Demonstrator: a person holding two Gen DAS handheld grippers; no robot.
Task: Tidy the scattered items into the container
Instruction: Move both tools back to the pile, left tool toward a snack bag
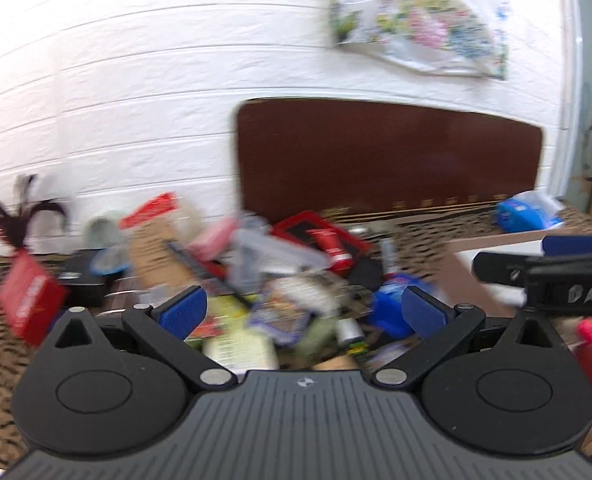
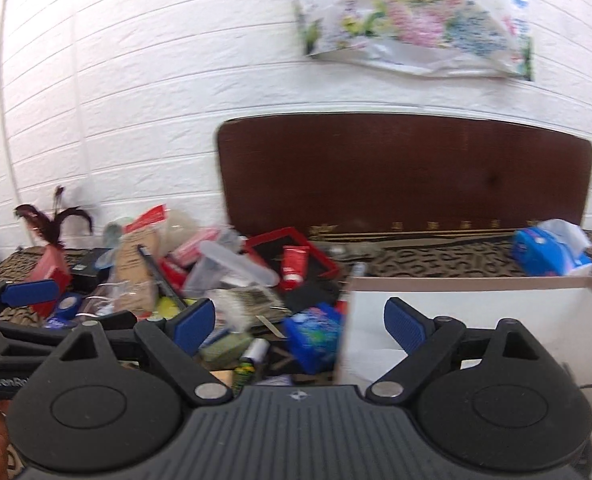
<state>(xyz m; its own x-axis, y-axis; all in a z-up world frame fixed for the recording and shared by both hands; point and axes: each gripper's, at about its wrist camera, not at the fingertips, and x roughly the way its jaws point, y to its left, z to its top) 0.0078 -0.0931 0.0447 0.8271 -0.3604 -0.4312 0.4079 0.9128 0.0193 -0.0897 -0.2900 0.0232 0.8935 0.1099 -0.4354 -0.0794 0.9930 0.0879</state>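
both wrist views are looking forward and slightly down, low and close over the clutter pile (image 1: 263, 280) (image 2: 231, 280), facing the white brick wall (image 1: 135, 80) (image 2: 135, 80). both are sharing the brown headboard (image 1: 388, 156) (image 2: 404, 172) at centre right and the white box (image 1: 496, 256) (image 2: 468, 316) at lower right.

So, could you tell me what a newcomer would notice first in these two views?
Probably the jumbled pile of small items heaped on the patterned table, left of the white-lined box. Behind it, a dark brown board leans against the white wall. Both the left gripper and right gripper are open and hold nothing.
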